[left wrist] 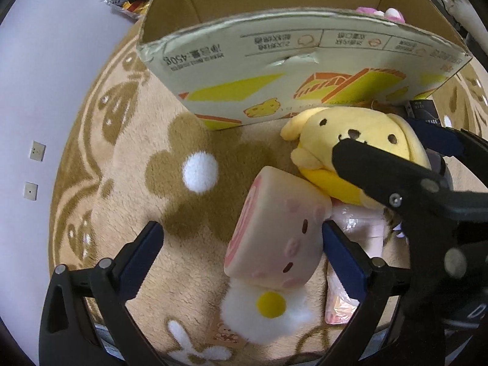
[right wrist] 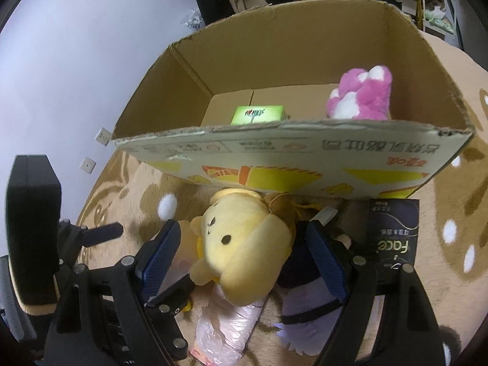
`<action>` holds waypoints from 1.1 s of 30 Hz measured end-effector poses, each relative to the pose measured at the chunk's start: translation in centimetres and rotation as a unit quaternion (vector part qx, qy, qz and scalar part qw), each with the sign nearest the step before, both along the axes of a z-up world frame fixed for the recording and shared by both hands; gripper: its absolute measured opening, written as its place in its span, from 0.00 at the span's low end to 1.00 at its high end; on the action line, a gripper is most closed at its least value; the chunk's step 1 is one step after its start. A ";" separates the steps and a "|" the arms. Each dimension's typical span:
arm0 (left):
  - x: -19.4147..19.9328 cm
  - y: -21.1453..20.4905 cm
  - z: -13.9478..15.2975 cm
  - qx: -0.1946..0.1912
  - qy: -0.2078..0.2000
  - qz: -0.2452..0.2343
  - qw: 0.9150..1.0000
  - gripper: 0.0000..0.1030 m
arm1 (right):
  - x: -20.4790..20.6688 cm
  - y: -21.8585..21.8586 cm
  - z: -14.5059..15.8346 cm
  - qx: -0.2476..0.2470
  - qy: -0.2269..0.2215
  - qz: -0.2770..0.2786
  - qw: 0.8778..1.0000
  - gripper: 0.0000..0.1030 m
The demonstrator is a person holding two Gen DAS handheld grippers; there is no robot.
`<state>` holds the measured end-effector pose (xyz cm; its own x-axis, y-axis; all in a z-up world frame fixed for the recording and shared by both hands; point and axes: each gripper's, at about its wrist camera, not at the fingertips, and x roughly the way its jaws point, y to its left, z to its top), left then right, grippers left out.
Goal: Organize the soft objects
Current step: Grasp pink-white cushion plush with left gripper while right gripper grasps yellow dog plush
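A pink roll-cake plush (left wrist: 274,231) lies on the rug between the fingers of my left gripper (left wrist: 241,225), which points steeply down and is open. Its right pad is against the plush's side and the left pad stands well clear. A yellow dog plush (right wrist: 244,244) lies in front of the cardboard box (right wrist: 305,152), and my right gripper (right wrist: 244,244) straddles it, open, with pads close on both sides. In the left wrist view the same yellow plush (left wrist: 366,134) shows with the right gripper's fingers (left wrist: 381,170) around it. The box holds a pink-and-white plush (right wrist: 363,94).
A green carton (right wrist: 257,114) sits inside the box. On the brown flower rug (left wrist: 137,167) lie a white fluffy plush with a yellow dot (left wrist: 268,305), a pink plastic-wrapped packet (right wrist: 225,329), a purple-and-white plush (right wrist: 308,305) and a black "Face" pack (right wrist: 393,238). A pale wall rises at left.
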<state>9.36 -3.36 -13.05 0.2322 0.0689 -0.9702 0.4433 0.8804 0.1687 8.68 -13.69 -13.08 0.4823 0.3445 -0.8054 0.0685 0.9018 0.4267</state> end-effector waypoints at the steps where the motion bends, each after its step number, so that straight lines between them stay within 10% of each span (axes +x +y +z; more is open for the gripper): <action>1: 0.1 0.0 0.0 -0.002 0.005 0.003 1.000 0.97 | 0.0 0.1 0.0 -0.002 0.000 0.001 1.000 0.86; 7: 0.7 0.7 -0.4 -0.010 0.018 0.017 1.000 0.97 | -0.1 0.8 -0.3 -0.029 -0.001 -0.004 1.000 0.78; 15: 0.4 0.7 -0.1 -0.058 0.037 0.007 0.998 0.53 | -0.2 1.6 -0.5 -0.041 -0.003 0.002 0.999 0.77; 19: 0.5 1.0 0.4 -0.076 0.036 0.011 0.996 0.37 | -0.3 1.7 -0.6 -0.057 -0.003 -0.001 0.998 0.58; 33: 1.2 3.2 3.5 -0.070 -0.029 0.054 0.996 0.30 | -1.9 0.6 2.1 -0.067 -0.040 -0.016 0.997 0.52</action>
<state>10.53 -0.19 -9.58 0.2872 -0.0379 -0.9571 0.3370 0.9393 0.0639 6.83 -13.10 -11.00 0.5563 0.2202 -0.8013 0.0683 0.9489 0.3082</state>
